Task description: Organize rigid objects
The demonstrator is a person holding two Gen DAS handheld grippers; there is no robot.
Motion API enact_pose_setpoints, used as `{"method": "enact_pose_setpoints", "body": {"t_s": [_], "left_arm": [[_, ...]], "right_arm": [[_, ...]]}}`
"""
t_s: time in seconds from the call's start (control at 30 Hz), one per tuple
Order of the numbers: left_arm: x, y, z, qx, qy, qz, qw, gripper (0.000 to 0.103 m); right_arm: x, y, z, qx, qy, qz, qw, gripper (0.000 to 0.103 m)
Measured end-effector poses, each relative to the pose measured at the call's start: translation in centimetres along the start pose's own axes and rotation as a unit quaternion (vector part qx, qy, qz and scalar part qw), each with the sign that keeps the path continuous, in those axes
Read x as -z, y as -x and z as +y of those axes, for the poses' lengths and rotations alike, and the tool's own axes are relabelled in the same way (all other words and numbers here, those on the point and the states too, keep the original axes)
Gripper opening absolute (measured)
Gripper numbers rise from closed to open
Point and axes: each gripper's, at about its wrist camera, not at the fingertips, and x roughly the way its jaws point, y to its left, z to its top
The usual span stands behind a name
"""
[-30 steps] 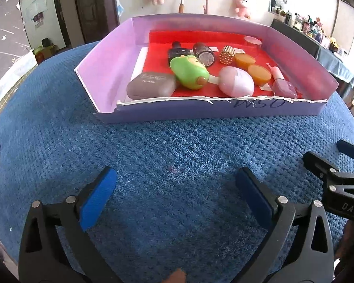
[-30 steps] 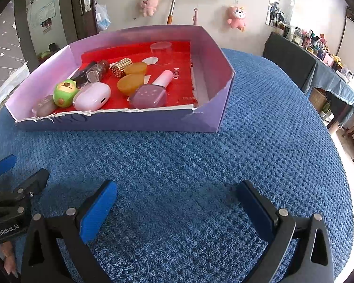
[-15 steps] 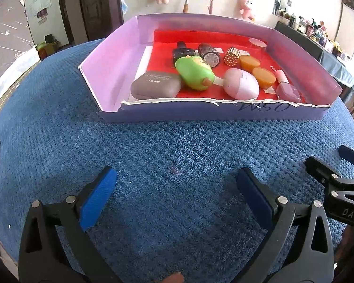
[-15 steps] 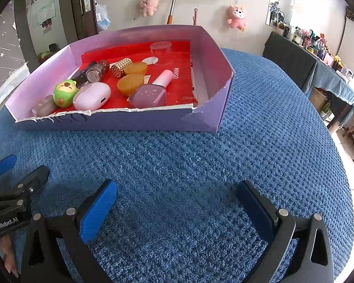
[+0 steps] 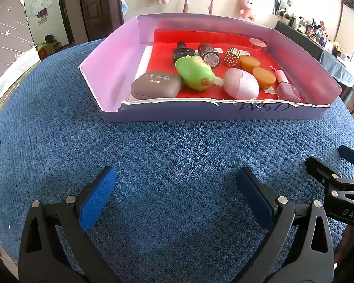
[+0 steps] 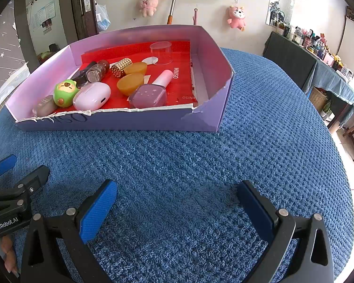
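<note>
Black triangular-framed left gripper (image 5: 175,188) and right gripper (image 6: 177,200), silver screws, ribbed blue pads (image 5: 96,200), white lettering.

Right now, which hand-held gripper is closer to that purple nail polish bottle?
Right, judging by the views. The right hand-held gripper sits nearly in front of the nail polish bottle; the left hand-held gripper is off to the bottle's left, facing the box's other end.
</note>
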Motion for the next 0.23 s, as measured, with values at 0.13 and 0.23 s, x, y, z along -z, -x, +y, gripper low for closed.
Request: {"method": "enact_pose_setpoints", "body": {"t_s": [0.13, 0.23], "left_arm": [[0.00, 0.00, 0.00, 0.000, 0.000, 0.000, 1.0000, 0.103], [0.00, 0.00, 0.00, 0.000, 0.000, 0.000, 1.0000, 0.103]], "right_arm": [[0.00, 0.01, 0.01, 0.000, 0.000, 0.000, 1.000, 0.103], [0.01, 0.01, 0.00, 0.000, 0.000, 0.000, 1.000, 0.103]]}}
